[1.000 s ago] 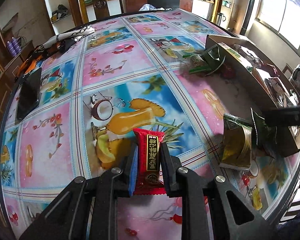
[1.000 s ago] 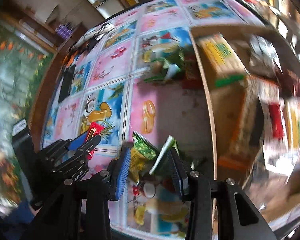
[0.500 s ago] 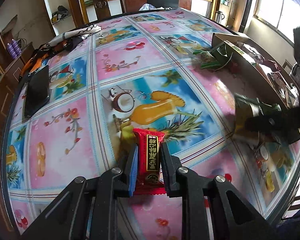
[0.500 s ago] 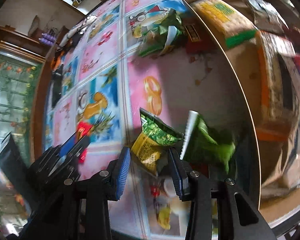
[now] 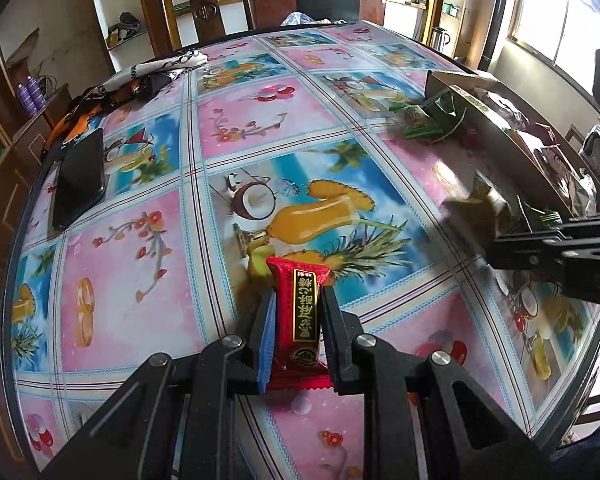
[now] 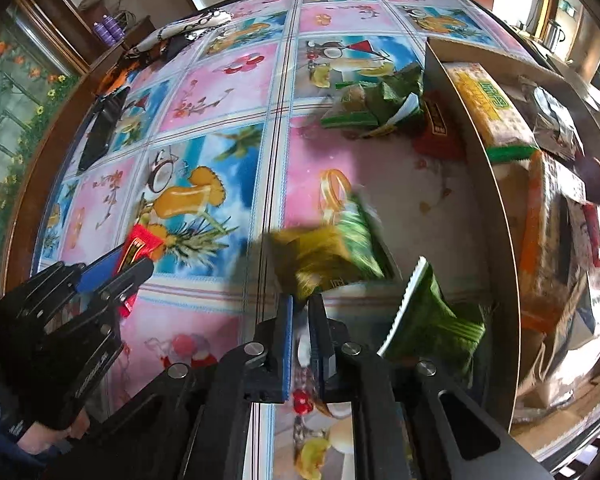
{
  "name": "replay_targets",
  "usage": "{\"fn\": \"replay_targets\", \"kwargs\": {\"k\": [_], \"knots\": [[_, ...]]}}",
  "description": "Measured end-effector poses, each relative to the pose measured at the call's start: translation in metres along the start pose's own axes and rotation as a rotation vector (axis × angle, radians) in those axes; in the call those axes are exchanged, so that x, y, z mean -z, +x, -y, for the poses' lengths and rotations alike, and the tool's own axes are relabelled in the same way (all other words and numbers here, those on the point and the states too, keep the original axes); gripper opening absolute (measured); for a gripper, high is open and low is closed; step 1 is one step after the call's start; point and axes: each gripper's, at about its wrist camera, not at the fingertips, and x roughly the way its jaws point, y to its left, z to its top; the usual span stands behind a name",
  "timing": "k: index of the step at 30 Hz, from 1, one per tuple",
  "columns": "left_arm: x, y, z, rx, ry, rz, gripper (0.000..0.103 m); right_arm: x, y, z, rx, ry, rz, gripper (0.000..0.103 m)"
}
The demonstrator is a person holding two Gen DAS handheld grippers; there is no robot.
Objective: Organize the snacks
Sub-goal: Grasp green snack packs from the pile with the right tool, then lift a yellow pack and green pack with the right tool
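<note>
My left gripper clamped on red bar, held lengthwise so it stays flat for stacking. Right gripper pinches yellow-green packet by its corner — packet off table, beside box at right edge, likely headed in.

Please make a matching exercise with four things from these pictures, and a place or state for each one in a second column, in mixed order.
Things:
1. red snack bar
2. yellow-green snack bag
3. black phone
4. cardboard box

Places or states:
A. lies flat near the table's far-left edge
B. held by the right gripper
C. holds packed snacks, at the table's right side
D. clamped between the left gripper's fingers

Pairs: 1-D, 2-B, 3-A, 4-C
</note>
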Motion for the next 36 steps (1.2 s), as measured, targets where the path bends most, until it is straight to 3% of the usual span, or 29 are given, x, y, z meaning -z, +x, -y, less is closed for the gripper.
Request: {"fn": "replay_targets", "kwargs": {"k": [3,4,5,7,12,15,18,22,30,32,36], "knots": [[0.000,0.000,0.000,-0.007,-0.009,-0.001,0.021,0.000,-0.011,0.003,-0.030,0.047,0.024,0.010],[0.001,0.000,0.000,-0.010,-0.013,-0.003,0.021,0.000,-0.015,0.008,-0.050,0.073,0.032,0.017],[0.001,-0.001,0.000,-0.014,-0.021,-0.005,0.021,-0.004,-0.017,0.014,-0.059,0.114,0.032,0.031],[0.004,-0.003,-0.001,-0.021,-0.031,-0.011,0.021,-0.010,-0.021,0.028,-0.100,0.185,0.041,0.041],[0.010,-0.007,-0.001,-0.049,-0.060,-0.013,0.021,-0.030,-0.025,0.042,-0.120,0.205,0.086,0.041],[0.013,-0.009,-0.001,-0.062,-0.077,-0.014,0.021,-0.039,-0.006,0.050,-0.121,0.197,0.043,0.041],[0.015,-0.010,-0.002,-0.071,-0.099,-0.017,0.021,-0.033,0.002,0.046,-0.196,0.175,-0.012,0.042],[0.016,-0.011,-0.001,-0.085,-0.114,-0.020,0.021,-0.015,-0.003,0.020,-0.313,0.063,-0.131,0.042],[0.020,-0.013,-0.001,-0.103,-0.137,-0.021,0.021,-0.017,-0.022,-0.022,-0.245,-0.373,-0.076,0.052],[0.021,-0.014,-0.002,-0.108,-0.144,-0.021,0.021,-0.014,-0.015,-0.038,-0.260,-0.507,-0.109,0.052],[0.023,-0.015,-0.003,-0.120,-0.156,-0.023,0.021,-0.010,0.004,-0.057,-0.258,-0.651,-0.169,0.054]]}}
